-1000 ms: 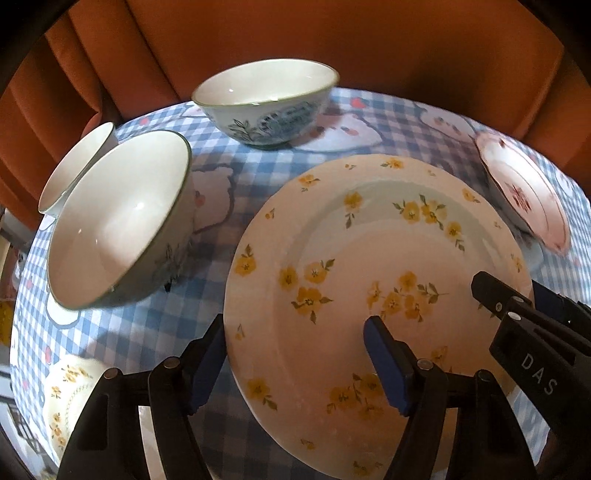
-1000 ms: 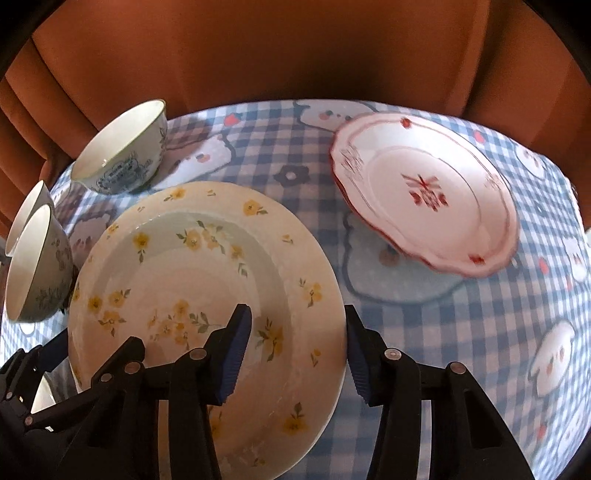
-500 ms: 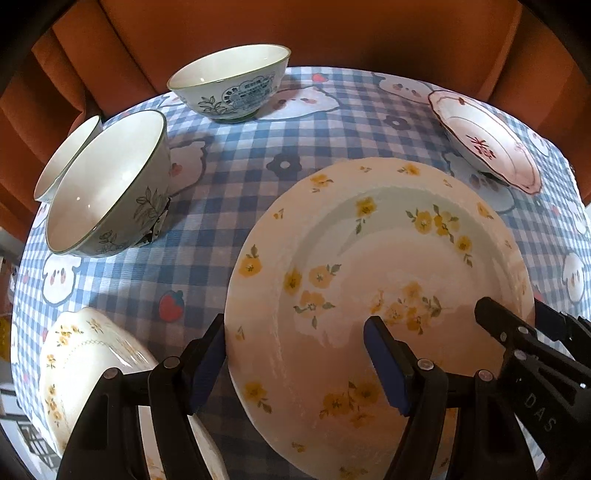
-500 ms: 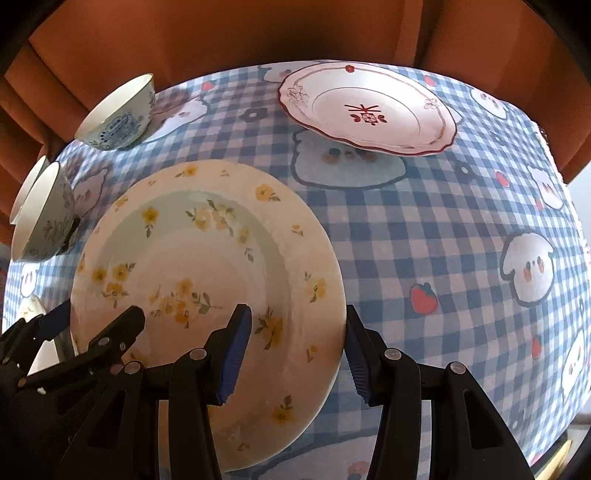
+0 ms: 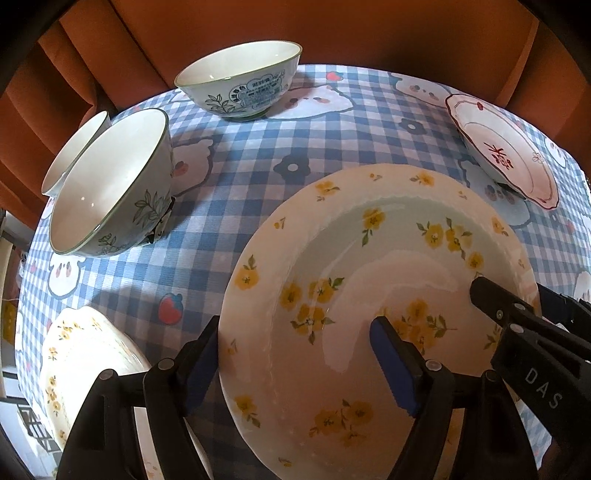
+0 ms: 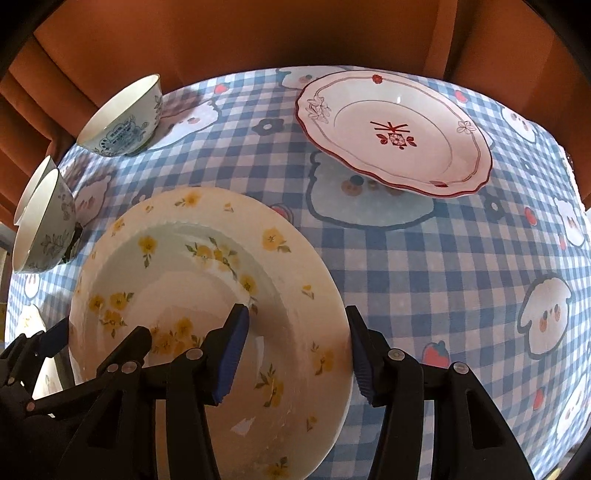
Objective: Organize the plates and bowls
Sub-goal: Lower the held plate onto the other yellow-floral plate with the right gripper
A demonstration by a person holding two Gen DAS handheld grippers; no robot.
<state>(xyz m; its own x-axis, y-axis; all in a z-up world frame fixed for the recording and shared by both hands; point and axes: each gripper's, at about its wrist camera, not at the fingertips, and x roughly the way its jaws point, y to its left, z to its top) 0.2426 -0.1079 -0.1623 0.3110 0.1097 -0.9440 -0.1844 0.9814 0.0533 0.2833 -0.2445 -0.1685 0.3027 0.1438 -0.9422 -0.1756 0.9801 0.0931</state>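
A large cream plate with yellow flowers (image 5: pixel 369 258) (image 6: pixel 184 277) hangs just above the checked tablecloth, carried by both grippers. My left gripper (image 5: pixel 295 328) straddles its left rim: the outer pad lies against the rim's edge and the inner pad is over the well. Its jaws are opening. My right gripper (image 6: pixel 297 317) straddles the right rim the same way, outer pad at the edge, and its jaws are easing open too. Each gripper shows at the edge of the other's view.
A red-trimmed plate (image 6: pixel 395 136) lies at the far right. One leaf-patterned bowl (image 5: pixel 240 81) stands at the back and two nested ones (image 5: pixel 110 184) at the left. Another yellow-flowered dish (image 5: pixel 81 354) sits at the near left. Orange curtain (image 5: pixel 332 29) rings the table's far side.
Both views have swung over the table while the plate kept its place between the fingers. More of the yellow-flowered dish at the near left now shows.
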